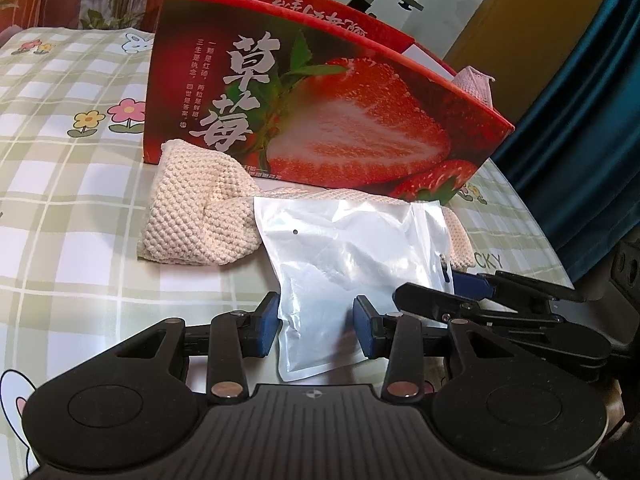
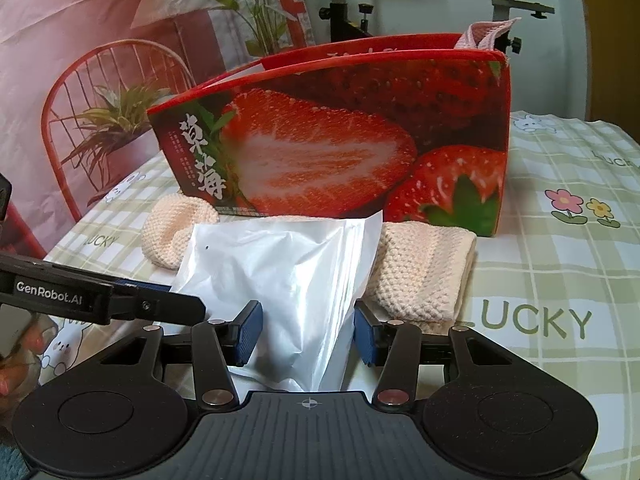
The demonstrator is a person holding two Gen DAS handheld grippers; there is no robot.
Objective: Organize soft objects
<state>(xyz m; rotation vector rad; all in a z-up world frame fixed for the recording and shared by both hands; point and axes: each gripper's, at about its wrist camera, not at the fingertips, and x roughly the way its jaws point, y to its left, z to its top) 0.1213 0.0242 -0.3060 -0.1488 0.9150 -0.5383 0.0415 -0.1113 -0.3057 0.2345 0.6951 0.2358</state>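
Note:
A white plastic pouch [image 1: 352, 248] [image 2: 288, 272] is held up over a cream knit cloth [image 1: 192, 216] [image 2: 424, 268] that lies in front of the red strawberry box [image 1: 320, 120] [image 2: 340, 152]. My left gripper [image 1: 316, 326] has its blue pads pressed on the pouch's lower corner. My right gripper [image 2: 308, 332] clamps the pouch's other lower end. Each gripper shows in the other's view: the right gripper [image 1: 452, 288] at the pouch's right edge, the left gripper [image 2: 160, 296] at its left edge. A pink knit cloth [image 1: 474, 84] [image 2: 484, 34] sticks out of the box.
The table carries a green checked tablecloth [image 1: 72, 200] [image 2: 560, 280] with flowers and "LUCKY" print. An exercise bike [image 2: 348, 4] stands behind the box. A red wire chair [image 2: 80, 100] is at the back left, a blue curtain [image 1: 580, 120] at the right. A person's fingers [image 2: 16, 360] hold the left gripper.

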